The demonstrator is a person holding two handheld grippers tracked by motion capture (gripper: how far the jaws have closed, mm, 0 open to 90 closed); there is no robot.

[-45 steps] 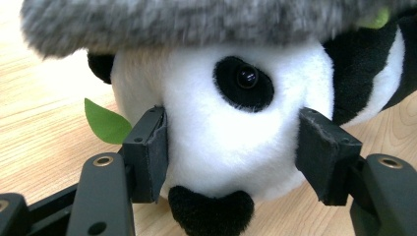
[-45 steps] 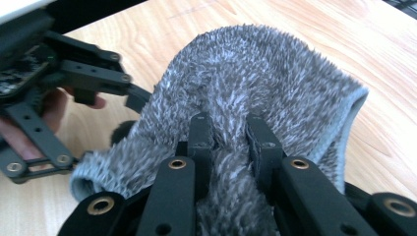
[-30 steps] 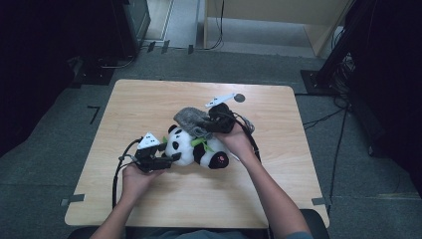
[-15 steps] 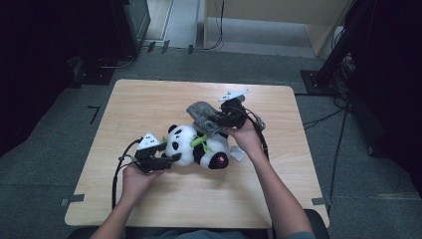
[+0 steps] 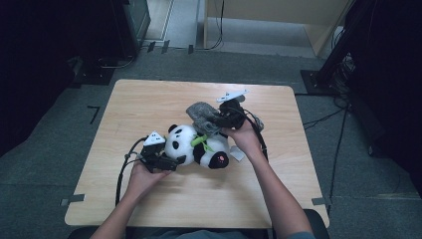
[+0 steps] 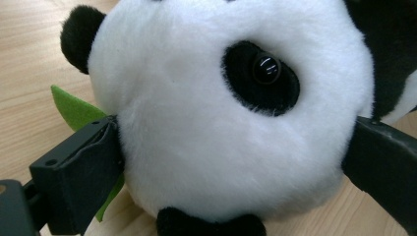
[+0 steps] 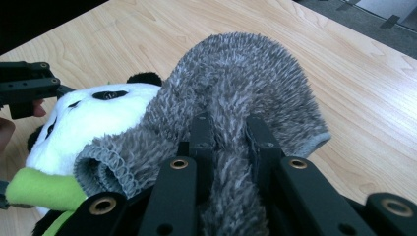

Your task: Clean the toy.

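A black-and-white plush panda [image 5: 196, 148] lies on its side at the middle of the wooden table [image 5: 149, 99], with a green felt leaf [image 5: 199, 141] on it. My left gripper [image 5: 171, 162] reaches in from the near left. Its jaws have just been opening and stand open on either side of the panda's head [image 6: 221, 123]. A grey fuzzy knitted cloth [image 5: 201, 114] drapes over the panda's far side. My right gripper [image 7: 231, 123] is shut on a fold of that grey cloth [image 7: 236, 69]. Past the cloth in the same view lies the panda [image 7: 98, 113], with the left gripper [image 7: 29, 88] beyond it.
A small white tag [image 5: 238, 154] lies on the table by the panda's foot, under the right wrist. A cable [image 5: 122, 172] trails from the left gripper toward the near edge. Bare wood runs along the far, left and near sides. Dark equipment stands on the floor behind the table.
The right gripper has drawn the grey cloth slightly toward the far right, so more of the panda's body shows. The left hand has stayed at the panda's head.
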